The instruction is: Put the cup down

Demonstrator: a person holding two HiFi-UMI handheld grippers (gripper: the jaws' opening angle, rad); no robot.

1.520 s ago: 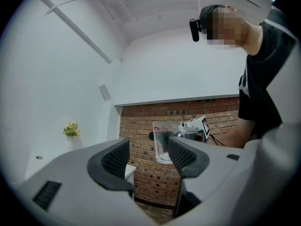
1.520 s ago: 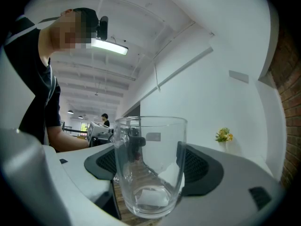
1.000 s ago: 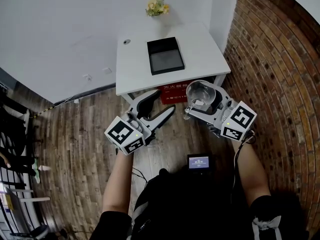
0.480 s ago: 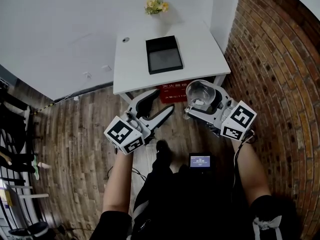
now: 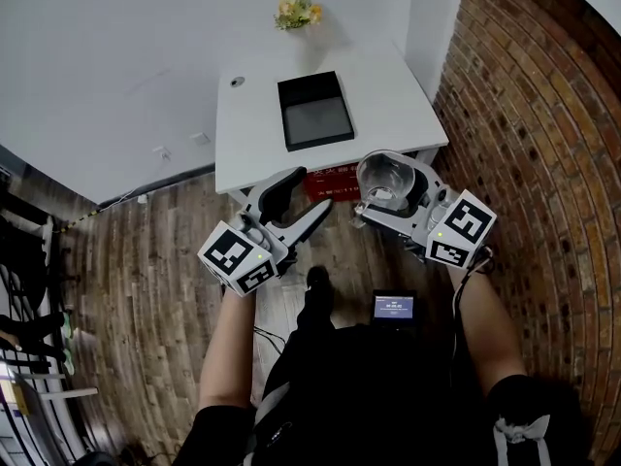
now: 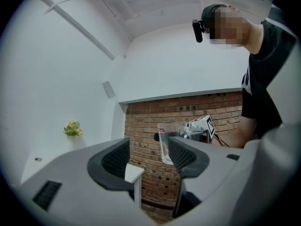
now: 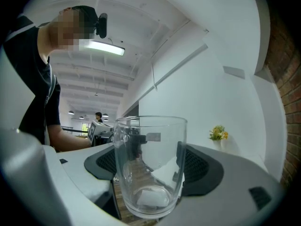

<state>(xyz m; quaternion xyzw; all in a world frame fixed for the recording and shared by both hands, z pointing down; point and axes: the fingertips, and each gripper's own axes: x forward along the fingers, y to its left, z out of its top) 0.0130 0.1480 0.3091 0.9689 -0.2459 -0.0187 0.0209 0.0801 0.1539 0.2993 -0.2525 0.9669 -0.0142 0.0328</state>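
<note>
Holding the cup (image 7: 149,166) up in the air, the right gripper (image 5: 390,194) grips it tight. The cup is near the table (image 5: 388,95) but not on it yet. The left gripper (image 5: 303,194) is wide and empty.

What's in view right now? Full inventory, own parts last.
table: 1, white, against the white wall
tray: 1, black, on the table
flowers: 1 bunch, yellow, table's far edge
red item: 1, under the table's near edge
screen: 1, small, lit, at the person's waist
brick wall: 1, red-brown, right side
floor: wood planks
cup: 1, clear glass, in the right gripper
left gripper: 1, jaws apart, holding nothing
right gripper: 1, jaws closed on the cup
</note>
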